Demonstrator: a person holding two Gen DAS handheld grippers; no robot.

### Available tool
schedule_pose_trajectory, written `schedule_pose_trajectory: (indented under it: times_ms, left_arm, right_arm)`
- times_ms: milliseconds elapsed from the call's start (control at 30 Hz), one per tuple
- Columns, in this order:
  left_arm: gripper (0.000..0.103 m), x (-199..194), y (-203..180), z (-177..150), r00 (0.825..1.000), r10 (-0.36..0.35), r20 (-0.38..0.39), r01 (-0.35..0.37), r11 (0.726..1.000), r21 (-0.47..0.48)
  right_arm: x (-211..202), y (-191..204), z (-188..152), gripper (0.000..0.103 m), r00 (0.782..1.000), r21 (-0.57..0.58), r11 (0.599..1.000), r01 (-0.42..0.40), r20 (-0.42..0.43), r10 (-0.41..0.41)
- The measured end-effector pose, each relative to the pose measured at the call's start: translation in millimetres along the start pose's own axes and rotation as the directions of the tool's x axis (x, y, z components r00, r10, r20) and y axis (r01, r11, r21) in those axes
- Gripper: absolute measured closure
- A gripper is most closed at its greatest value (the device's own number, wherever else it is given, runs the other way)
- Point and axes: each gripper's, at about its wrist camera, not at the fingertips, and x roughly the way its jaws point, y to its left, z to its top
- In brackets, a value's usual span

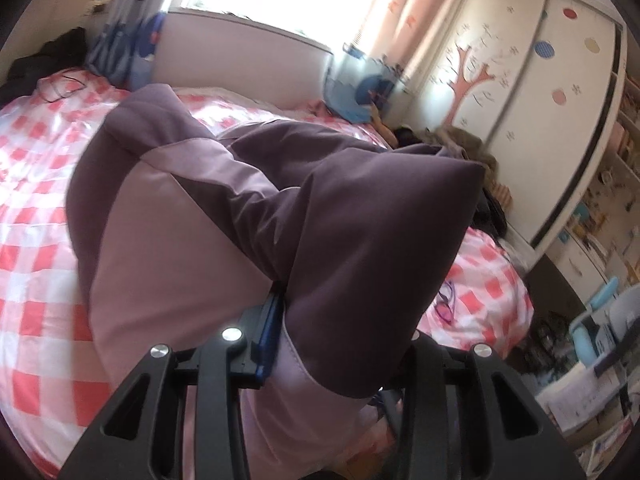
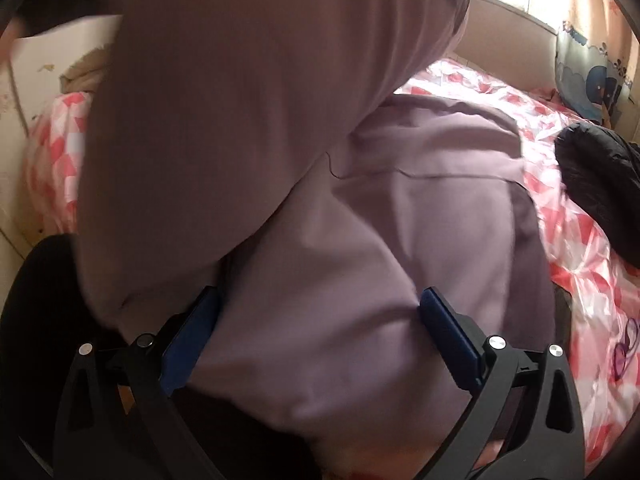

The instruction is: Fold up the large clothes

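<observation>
A large purple garment (image 1: 328, 216) with a lighter pink-lilac lining lies bunched on the red-and-white checked bed (image 1: 36, 184). In the left wrist view my left gripper (image 1: 344, 312) has a thick fold of it between its jaws; the left blue pad (image 1: 269, 332) shows, the right one is hidden under cloth. In the right wrist view the garment (image 2: 400, 220) fills the frame. My right gripper (image 2: 320, 320) stands wide apart with cloth bulging between its blue pads (image 2: 448, 332). A raised part of the garment hangs close at upper left.
A blue cartoon cushion (image 1: 360, 92) and a padded headboard (image 1: 240, 52) are at the bed's far end under the window. A white wardrobe (image 1: 540, 92) stands right. A black garment (image 2: 600, 184) lies on the bed's right. Purple glasses (image 1: 446, 304) lie on the cover.
</observation>
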Motion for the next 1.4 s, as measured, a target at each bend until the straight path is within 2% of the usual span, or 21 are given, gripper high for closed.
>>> schedule_pose_trajectory:
  times_ms: [167,267,367,433,500,567,667,767,867,900,967,1000,1067,1100,1133,1167,1233,1267,1333,1367,1400]
  left_arm:
    - [0.066,31,-18,-7,0.998,-0.027,-0.061,0.031,0.998,0.06]
    - [0.066,48,-29,-13,0.996,-0.025,-0.09,0.034,0.994,0.103]
    - [0.066,62,-34,-22,0.994,-0.022,-0.111,0.037,0.99,0.134]
    - [0.066,70,-38,-28,0.993,-0.016,-0.114,0.033,0.988,0.152]
    - [0.066,76,-43,-34,0.994,-0.002,-0.111,0.022,0.982,0.185]
    - [0.066,80,-50,-43,0.994,0.018,-0.11,0.008,0.974,0.228]
    - [0.066,85,-59,-49,0.993,0.042,-0.106,-0.01,0.96,0.281]
    - [0.066,87,-68,-58,0.993,0.072,-0.099,-0.033,0.938,0.346]
    - [0.066,91,-77,-64,0.991,0.091,-0.097,-0.044,0.913,0.405]
    - [0.066,91,-77,-64,0.991,0.092,-0.098,-0.043,0.909,0.414]
    - [0.066,90,-77,-67,0.989,0.087,-0.118,-0.027,0.898,0.439]
    - [0.066,88,-77,-70,0.988,0.086,-0.129,-0.019,0.893,0.45]
    - [0.064,82,-78,-75,0.985,0.09,-0.149,-0.005,0.872,0.489]
    - [0.063,78,-77,-75,0.983,0.084,-0.165,0.009,0.87,0.494]
    - [0.062,71,-76,-74,0.98,0.067,-0.186,0.032,0.876,0.482]
    - [0.062,61,-71,-70,0.977,0.037,-0.209,0.062,0.893,0.446]
    - [0.062,35,-54,-63,0.969,-0.063,-0.237,0.138,0.938,0.317]
    - [0.062,21,-42,-54,0.972,-0.096,-0.213,0.147,0.959,0.241]
    - [0.06,1,-17,-34,0.982,-0.123,-0.143,0.142,0.981,0.129]
    - [0.058,-4,-7,-25,0.987,-0.117,-0.113,0.128,0.988,0.092]
    - [0.049,-10,9,-13,0.994,-0.09,-0.064,0.092,0.995,0.035]
  right_arm:
    - [-42,-22,-42,0.007,0.998,0.008,1.0,0.016,0.058,-0.016]
    - [-79,-68,-68,0.007,0.991,0.162,0.986,0.028,0.126,-0.049]
    - [-112,-120,-71,0.007,0.972,0.331,0.942,0.048,0.203,-0.121]
    - [-133,-144,-59,0.007,0.948,0.391,0.918,0.063,0.264,-0.177]
    - [-151,-159,-31,0.007,0.929,0.395,0.919,0.017,0.333,-0.16]
    - [-160,-164,-6,0.007,0.918,0.383,0.923,0.023,0.357,-0.171]
    - [-156,-161,54,0.007,0.918,0.301,0.952,-0.054,0.389,-0.071]
    - [-133,-150,104,0.007,0.938,0.202,0.975,-0.095,0.346,0.02]
    - [-92,-132,135,0.007,0.976,0.113,0.988,-0.109,0.2,0.085]
    - [-77,-129,140,0.007,0.985,0.097,0.99,-0.101,0.153,0.085]
    - [-49,-127,142,0.007,0.996,0.087,0.994,-0.073,0.066,0.067]
    - [-31,-130,138,0.007,0.999,0.094,0.995,-0.033,0.014,0.032]
    - [-5,-144,122,0.007,0.998,0.135,0.99,0.026,-0.065,-0.017]
    - [5,-153,109,0.007,0.996,0.165,0.986,0.03,-0.086,-0.016]
    - [13,-164,93,0.007,0.995,0.213,0.976,0.039,-0.102,-0.017]
    - [19,-173,77,0.007,0.991,0.245,0.968,0.063,-0.131,-0.031]
    - [26,-187,56,0.007,0.991,0.305,0.951,0.046,-0.134,-0.005]
    - [26,-191,49,0.007,0.991,0.32,0.946,0.045,-0.132,-0.003]
    - [24,-188,46,0.007,0.991,0.296,0.953,0.07,-0.128,-0.033]
    - [24,-186,48,0.007,0.991,0.284,0.955,0.08,-0.13,-0.044]
    - [25,-184,49,0.007,0.989,0.274,0.958,0.09,-0.135,-0.054]
